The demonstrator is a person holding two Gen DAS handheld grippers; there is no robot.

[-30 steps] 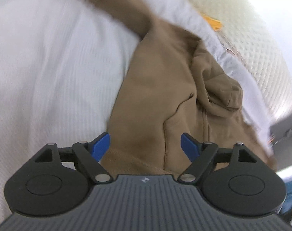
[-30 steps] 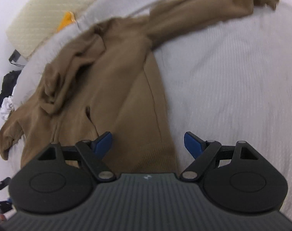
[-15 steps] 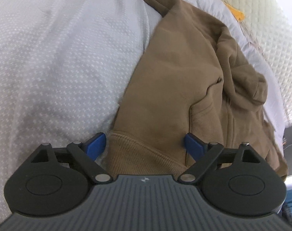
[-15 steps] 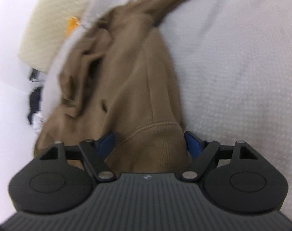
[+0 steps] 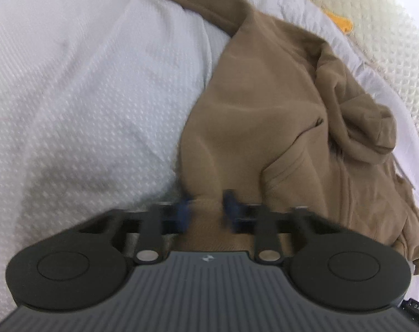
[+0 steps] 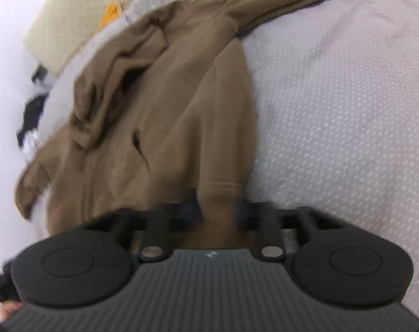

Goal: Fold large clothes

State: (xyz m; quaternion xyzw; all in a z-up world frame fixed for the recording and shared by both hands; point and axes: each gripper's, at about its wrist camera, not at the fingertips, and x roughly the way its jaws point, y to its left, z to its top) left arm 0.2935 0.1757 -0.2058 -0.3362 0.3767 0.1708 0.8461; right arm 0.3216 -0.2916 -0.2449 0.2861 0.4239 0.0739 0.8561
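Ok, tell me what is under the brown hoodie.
The brown hoodie lies on a white textured bedspread, which shows all around it. Anything between garment and spread is covered. Both grippers are closing on its ribbed hem.

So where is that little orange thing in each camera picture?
Left wrist view: the orange thing is at the upper right, between the white bedcover and the quilted cream pad.
Right wrist view: it is at the upper left.
Shared landmark: the brown hoodie.
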